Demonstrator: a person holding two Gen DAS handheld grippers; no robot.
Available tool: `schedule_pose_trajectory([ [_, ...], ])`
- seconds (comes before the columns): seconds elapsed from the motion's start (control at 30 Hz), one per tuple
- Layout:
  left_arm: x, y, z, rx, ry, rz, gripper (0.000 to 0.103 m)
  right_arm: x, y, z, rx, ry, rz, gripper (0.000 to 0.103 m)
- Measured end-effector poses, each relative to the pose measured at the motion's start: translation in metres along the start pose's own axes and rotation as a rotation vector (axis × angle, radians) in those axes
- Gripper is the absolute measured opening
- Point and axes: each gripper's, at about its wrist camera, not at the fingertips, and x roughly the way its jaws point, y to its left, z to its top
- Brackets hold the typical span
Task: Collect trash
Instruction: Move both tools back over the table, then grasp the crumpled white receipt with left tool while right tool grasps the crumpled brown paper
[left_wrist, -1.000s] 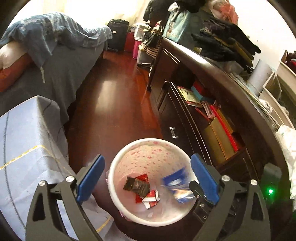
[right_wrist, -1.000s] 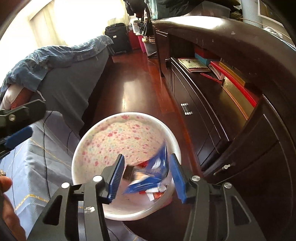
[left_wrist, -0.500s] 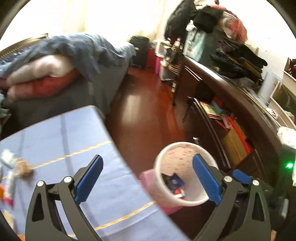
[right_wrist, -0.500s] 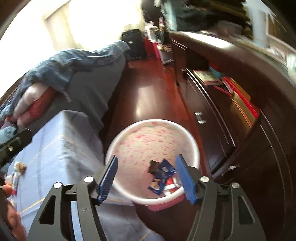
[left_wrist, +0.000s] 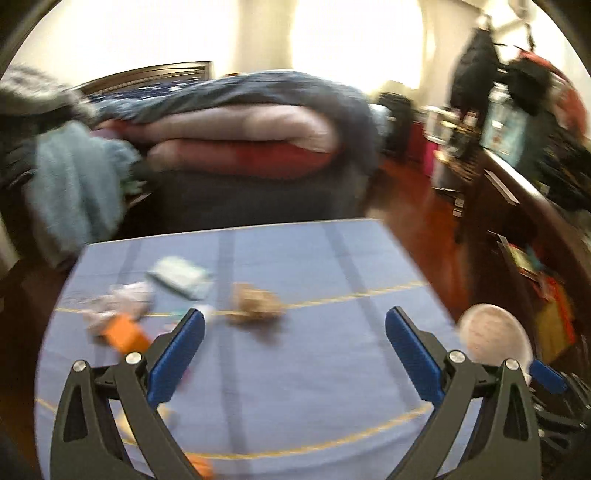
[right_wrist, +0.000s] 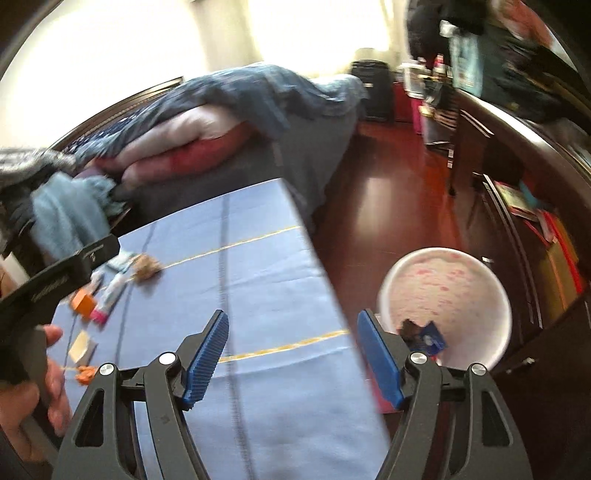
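Both grippers are open and empty above a table with a blue cloth (left_wrist: 303, 266). My left gripper (left_wrist: 293, 339) faces loose trash: a brown crumpled piece (left_wrist: 256, 304), an orange wrapper (left_wrist: 125, 332), a pale green packet (left_wrist: 179, 277) and a whitish wrapper (left_wrist: 118, 299). My right gripper (right_wrist: 291, 350) hangs over the cloth's right edge (right_wrist: 314, 254). The white bin with pink spots (right_wrist: 445, 284) stands on the floor to its right, with a blue wrapper (right_wrist: 430, 338) and dark wrappers inside. The bin also shows in the left wrist view (left_wrist: 491, 332). The trash shows at the left in the right wrist view (right_wrist: 144, 267).
A bed with piled bedding (left_wrist: 240, 122) stands behind the table. A dark wooden dresser (right_wrist: 524, 155) with books runs along the right. Red wooden floor (right_wrist: 388, 206) lies between them. The person's left hand (right_wrist: 29, 384) holds the left gripper's handle. A blue towel (left_wrist: 74, 188) hangs at the left.
Both grippers swung left and up from over the bin to over the table. The blue wrapper fell from the right gripper into the bin. Both views are motion-blurred.
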Motion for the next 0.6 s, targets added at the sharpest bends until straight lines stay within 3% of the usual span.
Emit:
schedule_pose_trajectory([
  [0.33,0.035,0.135,0.014,-0.201,0.048,0.201,0.098,0.02,0.087,-0.001,-0.154,0.029,0.071,0.072],
  [0.47,0.062,0.177,0.013,-0.277,0.107,0.202,0.098,0.03,0.12,0.002,-0.212,0.024,0.079,0.075],
  [0.6,0.085,0.195,0.007,-0.325,0.153,0.169,0.098,0.046,0.148,0.009,-0.254,0.029,0.087,0.076],
])
